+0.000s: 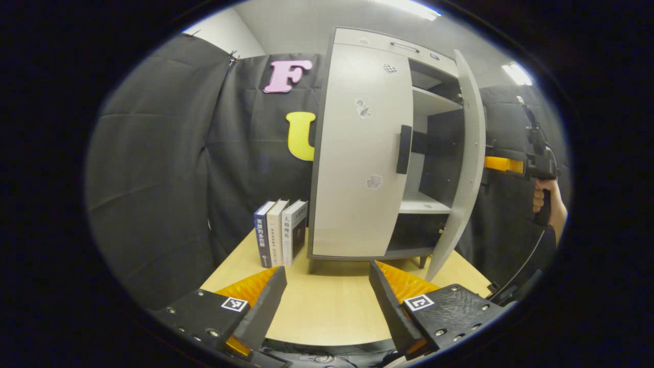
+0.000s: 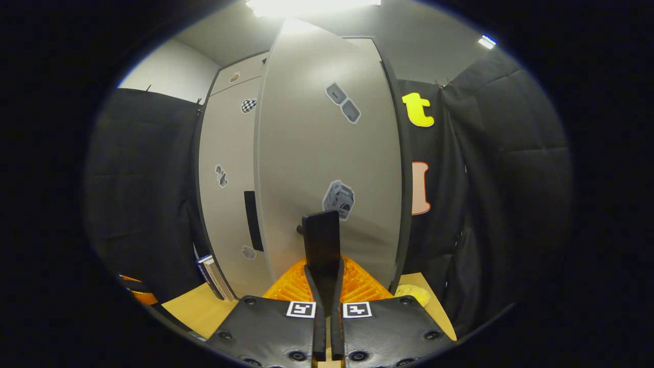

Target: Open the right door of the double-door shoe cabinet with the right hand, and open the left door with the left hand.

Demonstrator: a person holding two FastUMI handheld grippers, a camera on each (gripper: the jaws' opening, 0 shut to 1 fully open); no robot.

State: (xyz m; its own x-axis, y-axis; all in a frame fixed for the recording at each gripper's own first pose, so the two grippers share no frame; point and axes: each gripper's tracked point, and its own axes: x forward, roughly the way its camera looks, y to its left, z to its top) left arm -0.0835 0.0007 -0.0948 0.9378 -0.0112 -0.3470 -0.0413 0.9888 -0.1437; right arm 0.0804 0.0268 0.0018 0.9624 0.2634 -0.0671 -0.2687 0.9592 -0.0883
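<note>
1. the shoe cabinet [image 1: 357,153] is standing on a pale wooden table [image 1: 322,306], beside a row of upright books [image 1: 281,232].
2. the right gripper [image 2: 323,286] is clamping the dark handle [image 2: 321,245] of the right door [image 2: 327,168] – fingers closed flat on it, the door swung partly out.
3. the left gripper [image 1: 327,301] is hovering wide open, gripping nothing, short of the closed left door [image 1: 360,153].
4. both doors are looking like stiff, smooth, light laminate panels – the left door's slim vertical bar handle [image 1: 403,149] seems the place to pinch.

Recording booth, black cloth walls [image 1: 153,168], cabinet [image 1: 363,153] on wooden table [image 1: 327,306]
</note>
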